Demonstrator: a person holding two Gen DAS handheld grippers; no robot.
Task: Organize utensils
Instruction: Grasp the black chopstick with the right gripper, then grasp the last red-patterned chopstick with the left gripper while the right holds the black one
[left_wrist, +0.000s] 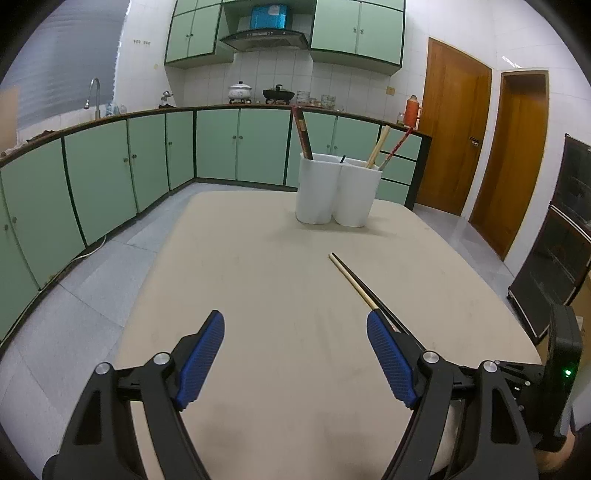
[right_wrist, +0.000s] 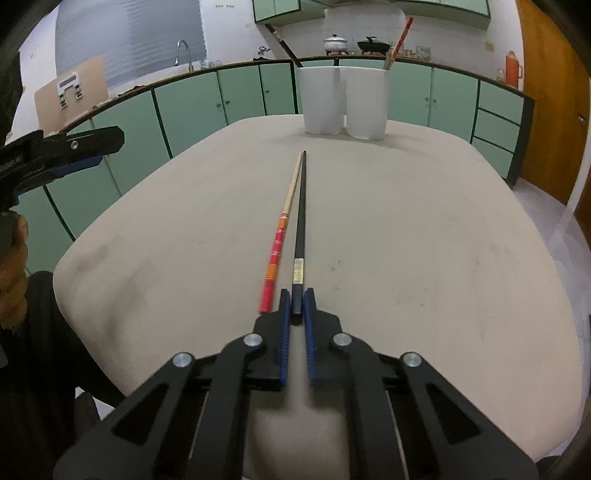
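A white two-part utensil holder (left_wrist: 338, 192) stands at the far side of the beige table (left_wrist: 266, 280), with several chopsticks in it; it also shows in the right wrist view (right_wrist: 345, 101). My right gripper (right_wrist: 297, 299) is shut on the thick end of a black chopstick (right_wrist: 301, 206) that lies along the table toward the holder. A red and orange chopstick (right_wrist: 279, 240) lies beside it on the left, touching near the tips. My left gripper (left_wrist: 295, 325) is open and empty above the table; the two chopsticks (left_wrist: 354, 282) lie to its right. The left gripper also shows at the left edge of the right wrist view (right_wrist: 62, 151).
Green kitchen cabinets (left_wrist: 122, 173) run along the left and back under a counter with a tap (left_wrist: 94, 92), pots (left_wrist: 240, 91) and a red flask (left_wrist: 412, 109). Wooden doors (left_wrist: 454, 136) are at the right. A dark cabinet (left_wrist: 565, 236) stands at the far right.
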